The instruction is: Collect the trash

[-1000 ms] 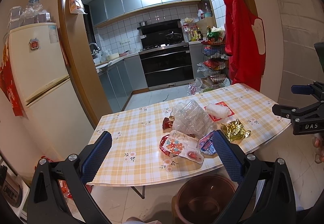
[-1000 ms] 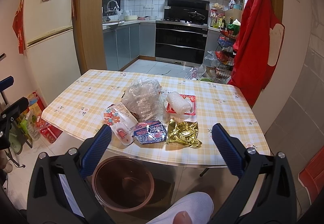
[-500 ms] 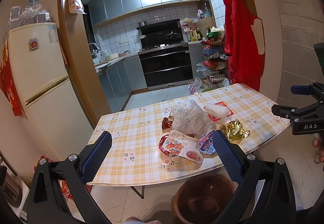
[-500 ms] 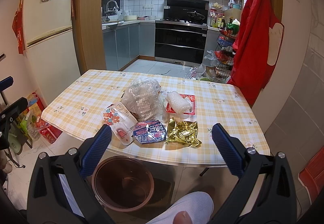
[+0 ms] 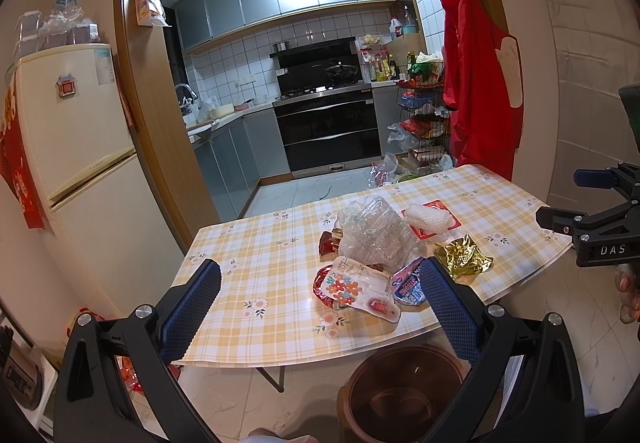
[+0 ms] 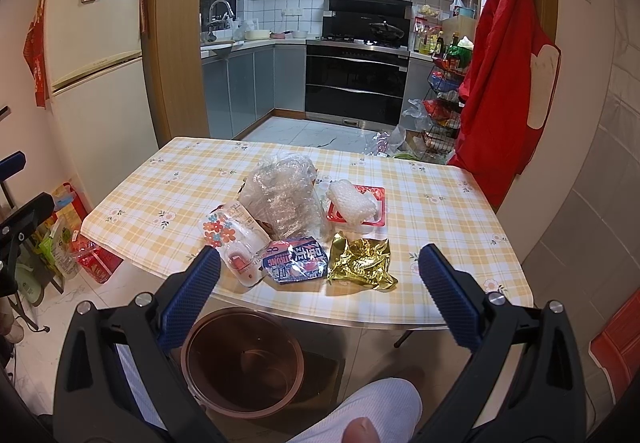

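Observation:
Trash lies in a pile on the yellow checked table (image 6: pixel 432 211): a crumpled clear plastic bag (image 6: pixel 284 195), a flowered white pouch (image 6: pixel 230 239), a blue and red wrapper (image 6: pixel 296 259), a gold foil wrapper (image 6: pixel 362 261) and a bubble-wrap piece on a red tray (image 6: pixel 354 201). The pile also shows in the left wrist view (image 5: pixel 376 239). A brown bin (image 6: pixel 242 359) stands on the floor below the table's front edge. My left gripper (image 5: pixel 318 297) and right gripper (image 6: pixel 318 285) are both open and empty, held back from the table above the bin.
A fridge (image 6: pixel 92 55) stands at the left with bags on the floor beside it. A red apron (image 6: pixel 504 83) hangs on the wall at the right. A wire rack (image 6: pixel 444 99) with goods stands behind the table. The kitchen lies beyond.

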The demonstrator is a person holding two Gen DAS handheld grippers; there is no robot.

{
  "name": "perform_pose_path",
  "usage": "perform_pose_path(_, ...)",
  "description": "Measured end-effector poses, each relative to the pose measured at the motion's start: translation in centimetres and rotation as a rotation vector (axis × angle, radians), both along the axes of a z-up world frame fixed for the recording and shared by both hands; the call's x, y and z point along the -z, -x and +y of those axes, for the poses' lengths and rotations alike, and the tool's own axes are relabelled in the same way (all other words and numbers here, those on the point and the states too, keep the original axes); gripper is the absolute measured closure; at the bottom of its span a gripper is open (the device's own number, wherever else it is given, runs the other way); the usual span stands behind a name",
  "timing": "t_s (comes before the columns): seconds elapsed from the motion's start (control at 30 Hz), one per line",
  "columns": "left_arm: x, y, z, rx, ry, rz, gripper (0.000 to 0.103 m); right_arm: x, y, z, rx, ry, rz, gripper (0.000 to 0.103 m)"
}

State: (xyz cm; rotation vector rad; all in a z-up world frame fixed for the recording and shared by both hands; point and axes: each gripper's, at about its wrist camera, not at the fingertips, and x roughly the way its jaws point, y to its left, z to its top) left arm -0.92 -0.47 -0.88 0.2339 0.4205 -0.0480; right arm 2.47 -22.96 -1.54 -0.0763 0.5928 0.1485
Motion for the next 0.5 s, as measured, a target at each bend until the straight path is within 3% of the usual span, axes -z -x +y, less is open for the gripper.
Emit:
perform_pose_path(0.33, 0.3, 0.3, -0.1, -0.004, 0.025, 0.019, 0.006, 0.4, 0.4, -0.3, 0.002, 0.001, 0.003, 0.005)
perform_pose_path(0.5, 0.2, 0.2, 0.4, 0.034, 0.097, 0.026, 0.006, 0.8, 0.4, -0.6, 0.001, -0.008, 0.001, 0.005)
